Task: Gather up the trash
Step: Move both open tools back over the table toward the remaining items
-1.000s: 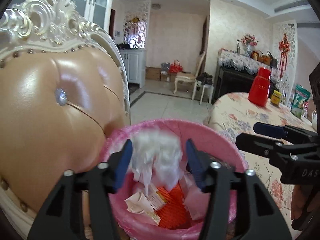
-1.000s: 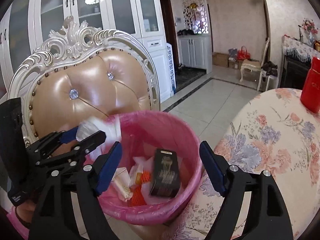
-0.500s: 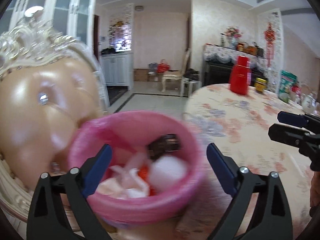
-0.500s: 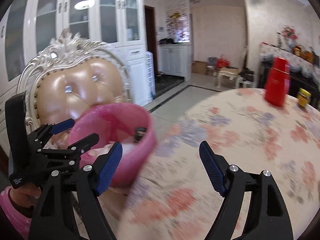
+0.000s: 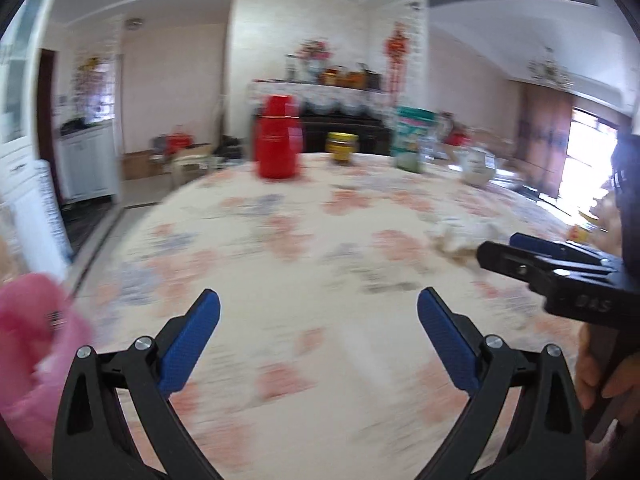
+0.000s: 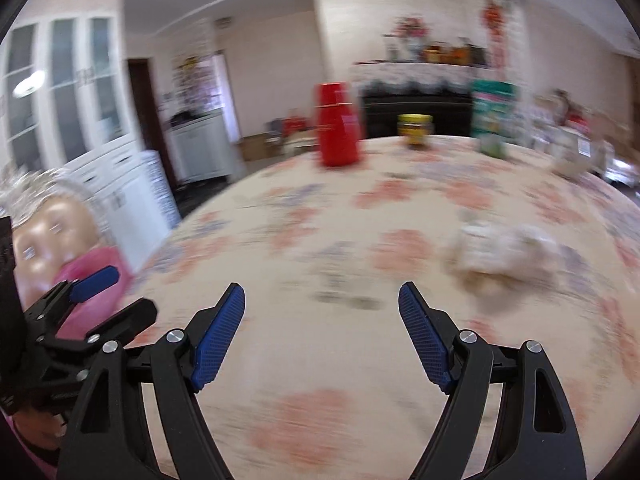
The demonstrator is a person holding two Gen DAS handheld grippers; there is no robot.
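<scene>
A pale dining room with white glass-fronted cabinets (image 6: 68, 92) on the left and a dark sideboard (image 5: 348, 128) at the back surrounds a large round table (image 5: 304, 240) covered in a floral cloth; both views are smeared by motion blur. At the table's left edge sits the pink-lined trash bin (image 5: 28, 344), only partly in frame, with a tan upholstered chair back (image 6: 44, 232) just behind it in the right wrist view. On the far side of the table stand a red thermos (image 5: 278, 142), a green-and-white bag (image 6: 494, 110) and a small yellow-lidded jar (image 5: 341, 148). A crumpled white wad of paper trash (image 6: 504, 256) lies on the cloth, right of centre and ahead of the right gripper (image 6: 322, 334), whose blue-padded jaws are spread wide with nothing between them. The left gripper (image 5: 318, 340) hovers over the bare cloth near the bin, its jaws likewise wide apart and holding nothing.
</scene>
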